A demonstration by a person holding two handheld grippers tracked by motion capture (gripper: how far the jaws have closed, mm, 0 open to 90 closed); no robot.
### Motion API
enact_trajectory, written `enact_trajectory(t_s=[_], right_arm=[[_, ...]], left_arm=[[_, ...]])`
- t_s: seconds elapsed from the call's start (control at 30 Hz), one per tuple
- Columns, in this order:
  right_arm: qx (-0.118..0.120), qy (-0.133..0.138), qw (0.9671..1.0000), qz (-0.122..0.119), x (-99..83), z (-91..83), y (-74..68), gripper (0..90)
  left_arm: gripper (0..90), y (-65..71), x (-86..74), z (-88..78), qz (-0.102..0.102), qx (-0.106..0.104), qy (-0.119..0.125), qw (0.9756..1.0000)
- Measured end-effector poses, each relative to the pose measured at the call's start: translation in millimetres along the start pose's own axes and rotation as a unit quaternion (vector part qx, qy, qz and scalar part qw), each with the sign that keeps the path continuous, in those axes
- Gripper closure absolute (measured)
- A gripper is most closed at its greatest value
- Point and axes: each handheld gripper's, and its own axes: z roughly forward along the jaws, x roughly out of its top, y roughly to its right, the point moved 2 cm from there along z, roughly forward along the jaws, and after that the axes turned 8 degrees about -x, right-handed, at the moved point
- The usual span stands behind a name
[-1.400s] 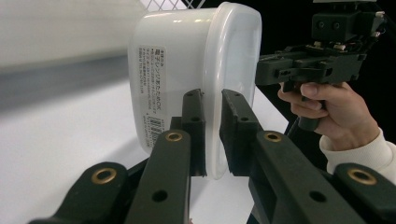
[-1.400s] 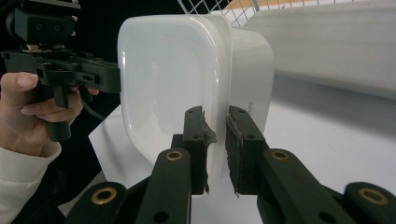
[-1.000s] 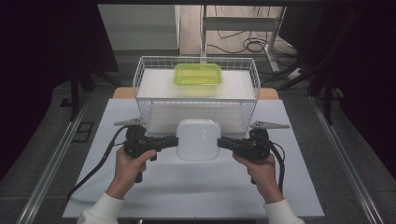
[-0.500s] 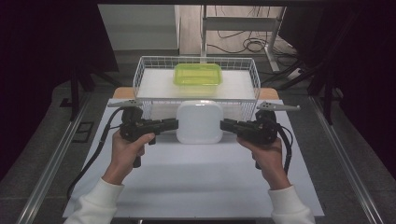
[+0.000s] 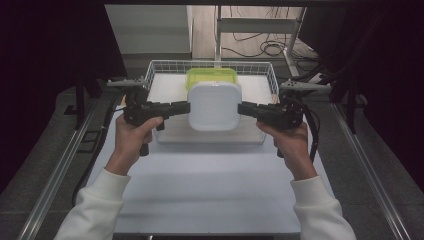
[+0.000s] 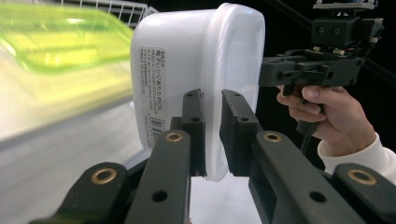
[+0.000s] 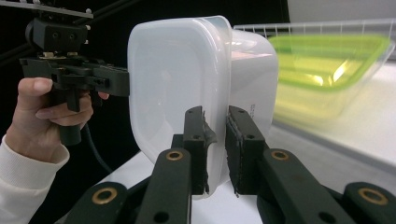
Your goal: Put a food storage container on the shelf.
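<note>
You hold a white, rounded-square plastic container [image 5: 214, 105] in the air above the white wire basket [image 5: 161, 67], your left gripper [image 6: 211, 135] and right gripper [image 7: 215, 149] each clamped on its rim. A printed label [image 6: 154, 100] on its base carries Japanese text, too small to read.

High view looks down the table; both gripper views, facing each other, closely share the white container [image 5: 214, 105].

A green-lidded container [image 5: 212, 76] sits in a white wire basket [image 5: 159, 67] on the table [image 5: 210, 185].
</note>
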Motion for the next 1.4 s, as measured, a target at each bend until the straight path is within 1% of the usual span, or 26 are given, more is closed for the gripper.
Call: enact_trajectory(t_s=[0.07,0.17,0.3,0.33,0.37,0.5,0.53,0.57,0.6,0.63,0.67,0.7,0.73,0.77,0.9,0.93,1.0,1.1,1.13,1.23,1.4], right_arm=[[0.001,0.005,1.0,-0.002,8.1,0.4,0.0,78.5],[0.002,0.01,0.9999,-0.004,19.5,1.9,0.6,78.4],[0.002,0.012,0.9999,-0.004,33.3,6.5,5.6,78.4],[0.003,0.011,0.9999,-0.001,36.6,8.0,7.3,78.4],[0.002,0.011,0.9999,0.001,40.8,10.3,9.9,78.4],[0.004,0.008,0.9999,0.007,52.5,19.0,19.8,78.4],[0.004,0.008,0.9999,0.007,52.5,19.0,19.8,78.4],[0.005,0.006,0.9999,0.015,58.8,24.8,26.2,78.4],[0.005,0.006,0.9999,0.015,58.8,24.8,26.2,78.4],[0.006,0.004,0.9998,0.018,60.9,26.7,28.4,78.4],[0.008,0.001,0.9997,0.025,67.1,32.7,34.9,78.4],[0.008,-0.002,0.9995,0.03,69.5,35.4,37.5,78.4],[0.008,-0.002,0.9995,0.03,69.5,35.4,37.5,78.4],[0.011,-0.006,0.9991,0.04,73.2,41.8,44.0,78.4],[0.013,-0.017,0.9981,0.058,76.7,53.7,55.7,78.4],[0.013,-0.021,0.9977,0.063,76.9,56.0,58.2,78.4],[0.01,-0.022,0.9973,0.07,76.8,59.9,63.9,78.2],[0.005,-0.03,0.9964,0.08,74.9,64.3,70.4,77.9],[0.003,-0.031,0.9962,0.082,74.5,65.4,71.8,77.9],[0.0,-0.032,0.9958,0.086,73.6,68.0,74.4,77.9],[-0.003,-0.037,0.9952,0.091,72.6,72.4,77.3,77.9]], left_arm=[[80.3,-1.1,7.8,-1.5,0.002,-0.004,0.005,1.0],[80.3,-5.8,17.9,-1.7,-0.002,-0.007,0.01,0.9999],[80.2,-14.6,31.9,0.0,-0.009,-0.011,0.012,0.9998],[80.3,-14.6,31.9,0.0,-0.009,-0.011,0.012,0.9998],[80.2,-21.3,40.3,1.6,-0.012,-0.013,0.011,0.9998],[80.2,-32.9,54.0,4.6,-0.02,-0.013,0.006,0.9997],[80.2,-32.9,54.0,4.6,-0.02,-0.013,0.006,0.9997],[80.3,-38.9,60.8,5.7,-0.023,-0.013,0.003,0.9996],[80.3,-38.9,60.8,5.7,-0.023,-0.013,0.003,0.9996],[80.3,-43.3,64.8,6.5,-0.028,-0.014,0.001,0.9995],[80.3,-47.1,67.7,7.4,-0.034,-0.017,0.002,0.9993],[80.3,-53.4,72.1,9.0,-0.042,-0.016,0.002,0.999],[80.3,-53.4,72.1,9.0,-0.042,-0.016,0.002,0.999],[80.4,-60.2,76.1,10.6,-0.049,-0.016,0.0,0.9987],[80.6,-71.9,80.9,14.8,-0.061,-0.012,-0.004,0.9981],[80.6,-74.2,81.0,15.7,-0.064,-0.014,-0.004,0.9978],[80.9,-76.6,80.7,18.6,-0.069,-0.018,-0.006,0.9974],[81.0,-82.3,79.5,23.1,-0.077,-0.016,-0.011,0.9968],[81.0,-82.3,79.5,23.1,-0.077,-0.016,-0.011,0.9968],[81.0,-89.5,77.7,25.7,-0.086,-0.018,-0.009,0.9961],[80.8,-95.6,77.0,27.2,-0.094,-0.013,-0.012,0.9954]])
